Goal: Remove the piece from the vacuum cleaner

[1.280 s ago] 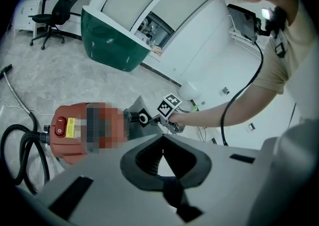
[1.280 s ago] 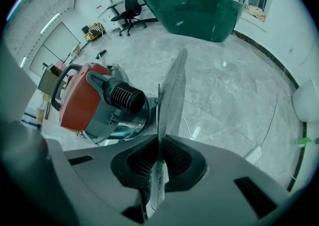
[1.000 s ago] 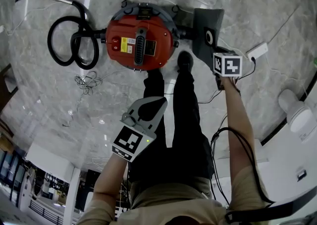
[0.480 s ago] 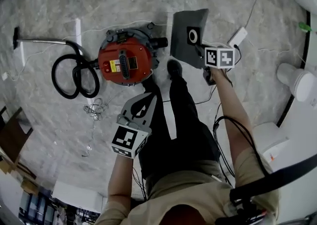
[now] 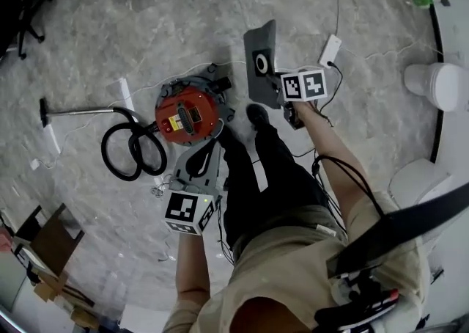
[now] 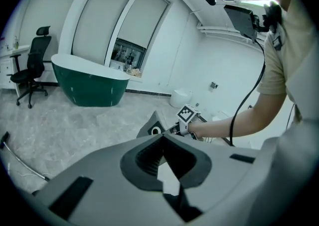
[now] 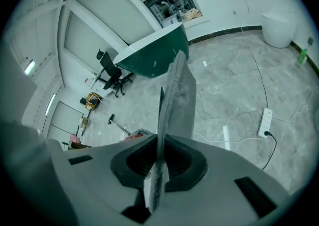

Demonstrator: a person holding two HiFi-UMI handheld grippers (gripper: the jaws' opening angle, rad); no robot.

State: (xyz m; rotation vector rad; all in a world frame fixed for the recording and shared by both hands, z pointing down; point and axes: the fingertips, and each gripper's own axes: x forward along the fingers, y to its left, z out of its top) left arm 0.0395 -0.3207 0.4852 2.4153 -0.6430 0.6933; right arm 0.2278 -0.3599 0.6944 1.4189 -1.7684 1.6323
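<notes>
The red vacuum cleaner [image 5: 189, 117] stands on the marble floor, its black hose [image 5: 132, 152] coiled at its left. The grey dust bag [image 5: 260, 64], with a round white-ringed hole, hangs clear of the vacuum, up and to its right. My right gripper [image 5: 277, 93] is shut on the bag's edge. In the right gripper view the bag [image 7: 175, 90] runs edge-on between the jaws [image 7: 159, 140], with the vacuum [image 7: 135, 133] far below. My left gripper [image 5: 199, 159] hovers just below the vacuum in the head view, shut with nothing in it [image 6: 162, 138]. From the left gripper view the bag [image 6: 153, 128] shows ahead.
A white power strip [image 5: 330, 50] and its cables lie on the floor beyond the bag. The vacuum's metal wand [image 5: 73, 111] stretches left. A green bathtub [image 6: 89, 83] and an office chair [image 6: 31, 70] stand further off. White round fixtures [image 5: 436, 86] sit at the right.
Both grippers have risen well above the floor, so the vacuum looks smaller. The bag has gone up with the right gripper, away from the vacuum, and turned more edge-on.
</notes>
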